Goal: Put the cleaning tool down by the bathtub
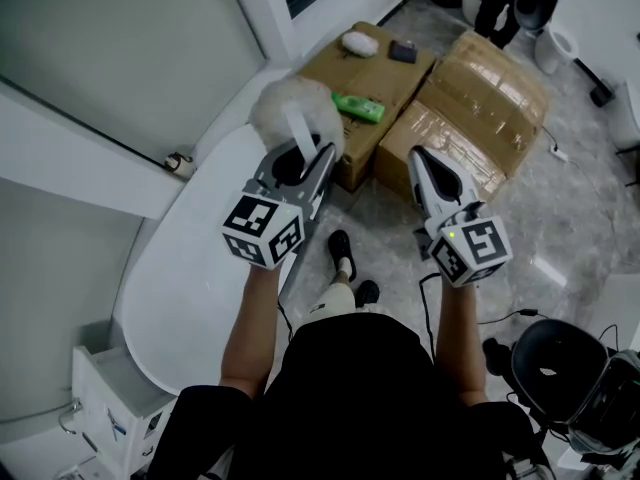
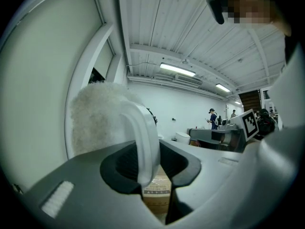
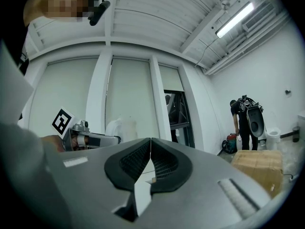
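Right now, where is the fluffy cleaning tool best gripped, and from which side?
By its white handle, coming from the end opposite the fluffy head. The handle is a narrow band that fits between the jaws; the head is bulky and probably soft. The left gripper holds it so.

The duster (image 1: pixel 295 108) has a fluffy, woolly white head and a smooth white plastic handle (image 2: pixel 143 137), pressed between ribbed black rubbery pads (image 2: pixel 125 164) on the left gripper (image 1: pixel 302 154), whose shell is matt grey plastic. At the left of the head view the bathtub (image 1: pixel 190 268) is smooth, glossy white. The boxes (image 1: pixel 480 98) at upper right are matt brown cardboard, and the floor (image 1: pixel 570 208) looks like polished grey stone.
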